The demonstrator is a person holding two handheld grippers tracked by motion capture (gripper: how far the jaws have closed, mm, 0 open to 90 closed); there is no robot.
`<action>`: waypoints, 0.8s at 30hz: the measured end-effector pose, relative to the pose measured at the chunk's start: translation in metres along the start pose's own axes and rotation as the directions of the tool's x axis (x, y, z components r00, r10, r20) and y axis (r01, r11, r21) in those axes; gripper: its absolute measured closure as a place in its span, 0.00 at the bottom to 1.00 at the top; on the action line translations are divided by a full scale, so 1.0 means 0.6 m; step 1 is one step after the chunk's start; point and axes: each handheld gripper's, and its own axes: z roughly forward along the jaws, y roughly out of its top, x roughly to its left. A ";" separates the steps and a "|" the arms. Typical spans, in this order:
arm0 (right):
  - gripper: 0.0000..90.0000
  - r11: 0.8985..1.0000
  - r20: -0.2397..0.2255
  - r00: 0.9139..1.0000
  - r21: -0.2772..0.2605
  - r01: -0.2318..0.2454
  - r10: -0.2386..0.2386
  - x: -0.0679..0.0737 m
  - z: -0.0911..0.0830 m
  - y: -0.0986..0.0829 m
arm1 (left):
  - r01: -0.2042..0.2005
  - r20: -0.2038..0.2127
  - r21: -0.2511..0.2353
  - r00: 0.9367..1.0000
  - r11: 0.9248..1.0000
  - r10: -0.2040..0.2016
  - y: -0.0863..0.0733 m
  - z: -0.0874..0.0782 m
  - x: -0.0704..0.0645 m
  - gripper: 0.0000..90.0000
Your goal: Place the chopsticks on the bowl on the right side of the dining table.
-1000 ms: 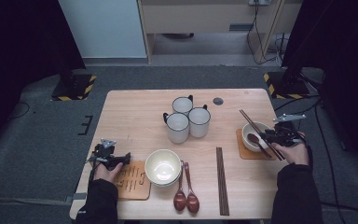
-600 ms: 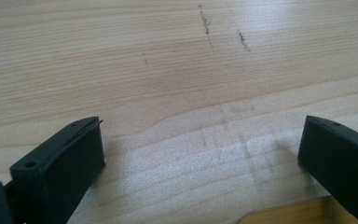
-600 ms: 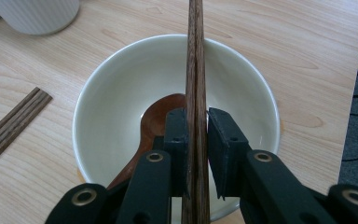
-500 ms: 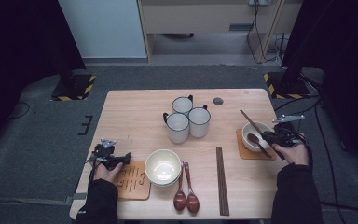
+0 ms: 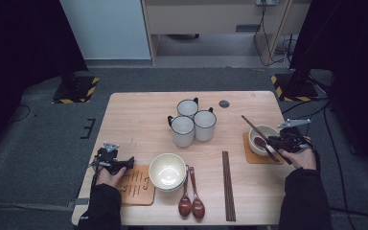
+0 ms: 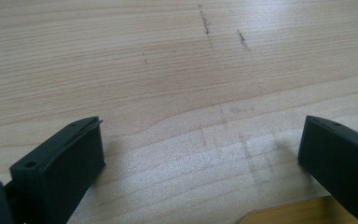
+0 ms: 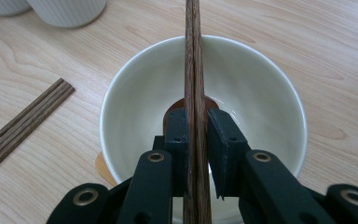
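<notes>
The pair of dark wooden chopsticks (image 7: 194,70) sits clamped in the right claw (image 7: 195,122), held over the white ceramic bowl (image 7: 265,88) with a brown spoon (image 5: 260,142) inside, on its orange coaster (image 5: 249,154) at the table's (image 5: 139,120) right edge. Compared with a second ago, the chopsticks have swung slightly further over the bowl, which suggests they are about to be laid across its rim. The left claw (image 5: 120,164), jaws apart and empty, has stayed beside the wooden coaster (image 5: 136,186).
</notes>
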 end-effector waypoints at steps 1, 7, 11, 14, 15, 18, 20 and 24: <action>0.87 1.000 0.000 1.000 0.001 0.000 0.000 0.000 0.000 0.000 | 0.000 0.000 0.000 1.000 1.000 0.000 0.000 0.000 0.000 0.00; 0.86 1.000 0.004 1.000 0.001 0.001 -0.001 0.001 0.001 0.000 | 0.000 0.000 0.000 1.000 1.000 0.000 0.000 0.000 0.000 0.00; 0.82 1.000 0.015 1.000 0.003 0.000 0.000 0.001 0.002 0.000 | 0.000 0.000 0.000 1.000 1.000 0.000 0.000 0.000 0.000 0.00; 0.79 1.000 0.018 1.000 -0.006 -0.011 0.011 0.002 -0.001 0.002 | 0.000 0.000 0.000 1.000 1.000 0.000 0.000 0.000 0.000 0.00; 0.78 1.000 0.017 1.000 -0.008 -0.010 0.010 0.001 -0.003 0.003 | 0.000 0.000 0.000 1.000 1.000 0.000 0.000 0.000 0.000 0.00; 0.76 0.999 0.026 0.999 -0.029 -0.025 0.026 0.001 -0.010 0.005 | 0.000 0.000 0.000 1.000 1.000 0.000 0.000 0.000 0.000 0.00; 0.76 0.999 0.031 0.999 -0.038 -0.032 0.033 0.002 -0.014 0.006 | 0.000 0.000 0.000 1.000 1.000 0.000 0.000 0.000 0.000 0.00; 0.79 0.996 0.045 0.997 -0.066 -0.055 0.058 0.005 -0.032 0.008 | 0.000 0.000 0.000 1.000 1.000 0.000 0.000 0.000 0.000 0.00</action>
